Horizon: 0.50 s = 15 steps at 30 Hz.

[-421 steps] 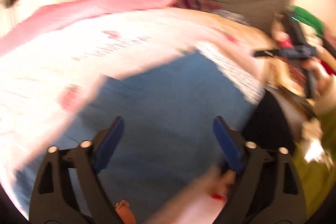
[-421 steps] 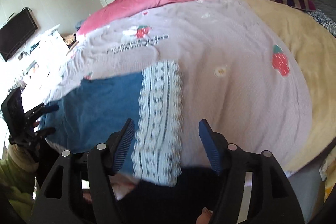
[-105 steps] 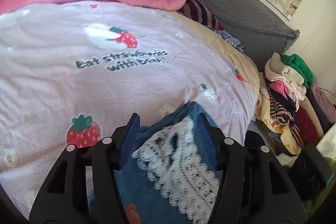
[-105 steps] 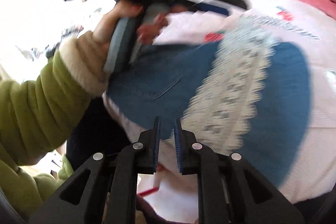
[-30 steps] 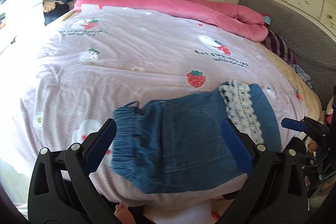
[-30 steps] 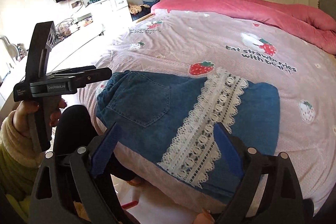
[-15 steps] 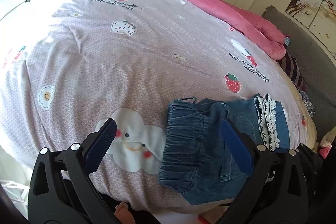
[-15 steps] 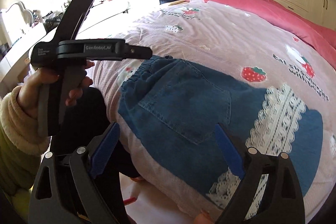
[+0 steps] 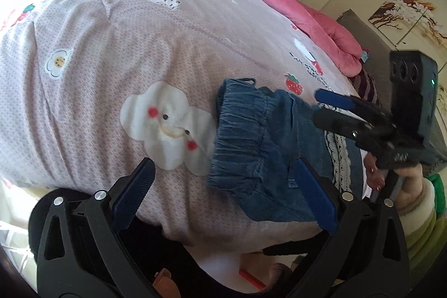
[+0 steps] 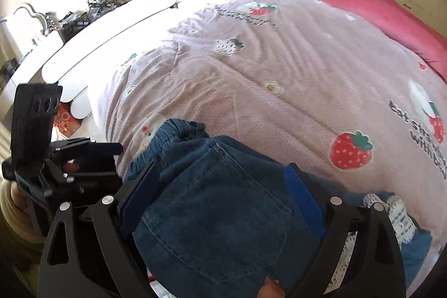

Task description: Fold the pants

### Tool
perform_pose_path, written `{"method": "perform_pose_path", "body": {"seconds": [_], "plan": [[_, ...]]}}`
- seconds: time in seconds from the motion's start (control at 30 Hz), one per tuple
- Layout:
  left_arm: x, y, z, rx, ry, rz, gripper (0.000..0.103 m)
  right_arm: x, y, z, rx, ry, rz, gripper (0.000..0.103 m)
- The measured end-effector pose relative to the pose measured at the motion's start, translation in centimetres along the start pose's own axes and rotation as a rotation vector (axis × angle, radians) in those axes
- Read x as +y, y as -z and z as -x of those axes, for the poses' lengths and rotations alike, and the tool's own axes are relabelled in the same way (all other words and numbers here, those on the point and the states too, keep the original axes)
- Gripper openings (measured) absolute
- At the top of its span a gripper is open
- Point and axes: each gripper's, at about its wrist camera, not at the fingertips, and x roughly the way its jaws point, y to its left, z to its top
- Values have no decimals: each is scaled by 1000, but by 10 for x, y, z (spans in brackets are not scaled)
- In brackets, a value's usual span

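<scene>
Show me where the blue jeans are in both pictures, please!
Left wrist view: the blue jeans lie right of center on the pink bedspread, gathered waistband toward the cloud print.
Right wrist view: the jeans fill the bottom center, back pocket up, between the open right gripper fingers.
Shared landmark: the white cloud print beside the waistband.
</scene>
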Motion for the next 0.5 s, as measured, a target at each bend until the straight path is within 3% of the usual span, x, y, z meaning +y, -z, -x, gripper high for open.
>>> {"method": "perform_pose_path", "body": {"seconds": [0.17, 0.33, 0.4, 0.43, 0.5], "plan": [[-16, 14, -14, 43, 68, -2, 90, 17, -36, -32, 119, -133, 88, 90], [-22, 19, -30, 59, 78, 7, 87, 30, -51, -74, 283, -165, 191, 90], [-20, 19, -34, 50, 82, 28, 81, 29, -48, -88, 344, -189, 206, 68], [-19, 20, -35, 50, 87, 34, 80, 28, -47, -93, 356, -179, 201, 47], [-18, 22, -36, 48, 93, 35, 80, 19, -47, -90, 345, -207, 168, 39]]}}
